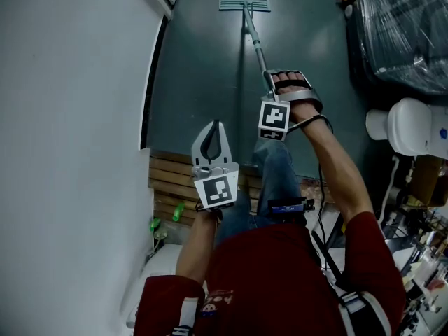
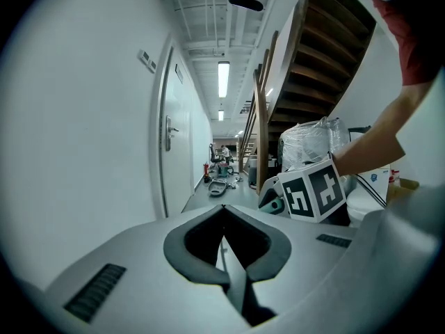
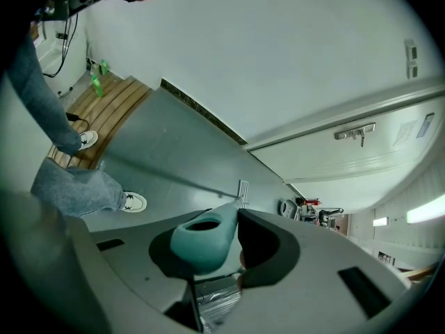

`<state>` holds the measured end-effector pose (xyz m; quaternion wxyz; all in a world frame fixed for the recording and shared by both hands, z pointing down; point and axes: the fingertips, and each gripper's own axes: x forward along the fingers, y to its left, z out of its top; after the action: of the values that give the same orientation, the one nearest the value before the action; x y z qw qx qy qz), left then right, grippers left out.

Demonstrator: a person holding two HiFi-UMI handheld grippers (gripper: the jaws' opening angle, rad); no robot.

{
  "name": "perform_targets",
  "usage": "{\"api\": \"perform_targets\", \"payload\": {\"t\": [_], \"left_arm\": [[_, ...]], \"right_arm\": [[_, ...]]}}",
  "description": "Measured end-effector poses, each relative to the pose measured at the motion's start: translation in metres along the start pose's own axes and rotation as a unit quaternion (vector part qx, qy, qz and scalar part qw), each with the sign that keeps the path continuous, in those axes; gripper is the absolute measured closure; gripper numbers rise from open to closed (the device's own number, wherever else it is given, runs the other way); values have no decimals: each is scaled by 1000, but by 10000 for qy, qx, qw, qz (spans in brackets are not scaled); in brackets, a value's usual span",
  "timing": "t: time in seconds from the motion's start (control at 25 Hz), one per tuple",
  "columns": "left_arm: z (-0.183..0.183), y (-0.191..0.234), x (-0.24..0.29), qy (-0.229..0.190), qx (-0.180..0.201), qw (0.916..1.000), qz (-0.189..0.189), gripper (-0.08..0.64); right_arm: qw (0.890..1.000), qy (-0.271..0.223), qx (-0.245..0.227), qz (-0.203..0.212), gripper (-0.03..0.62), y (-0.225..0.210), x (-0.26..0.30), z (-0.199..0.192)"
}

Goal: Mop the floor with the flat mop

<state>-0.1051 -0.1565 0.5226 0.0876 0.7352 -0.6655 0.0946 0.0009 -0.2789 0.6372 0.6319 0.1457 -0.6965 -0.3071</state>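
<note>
Floor point(image 1: 203, 82) holds flat mop point(image 1: 243, 4); right gripper point(image 1: 288, 80) partly hides handle point(image 1: 256, 42) end.

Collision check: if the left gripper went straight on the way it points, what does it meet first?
Nothing close. The left gripper, jaws shut and empty, points down the open corridor; first roughly in line is floor clutter far off, depth unclear. The right gripper sits off to the side.

Holds the left gripper point(image 1: 213, 135) low and close before the torso, left forearm point(image 1: 198, 240) bent upward, jaws pressed together with nothing between them. Stretches the right arm point(image 1: 343, 180) well forward, almost straight, with the right gripper point(image 1: 280, 82) ahead of the left, jaws clamped on the teal end of the mop handle point(image 3: 201, 242).
</note>
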Motion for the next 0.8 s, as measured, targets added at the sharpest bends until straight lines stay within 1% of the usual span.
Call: {"api": "perform_targets", "payload": {"t": [0.24,0.4,0.56,0.72,0.8], "left_arm": [[-4,5,-4,30,33,10000,-5,545],[-3,6,-5,39,36,10000,-13,545],[-2,5,-10,10,-3,10000,-37,545],[3,2,-16,1,11,10000,-65,545],[5,2,-23,6,25,10000,-75,545]], "right_arm": [[9999,114,-65,58,472,6,1,-1],[10000,46,-6,35,472,2,-7,4],[10000,41,29,47,472,9,-14,6],[9999,-81,88,88,472,11,-27,10],[9999,63,55,142,472,19,-33,7]]}}
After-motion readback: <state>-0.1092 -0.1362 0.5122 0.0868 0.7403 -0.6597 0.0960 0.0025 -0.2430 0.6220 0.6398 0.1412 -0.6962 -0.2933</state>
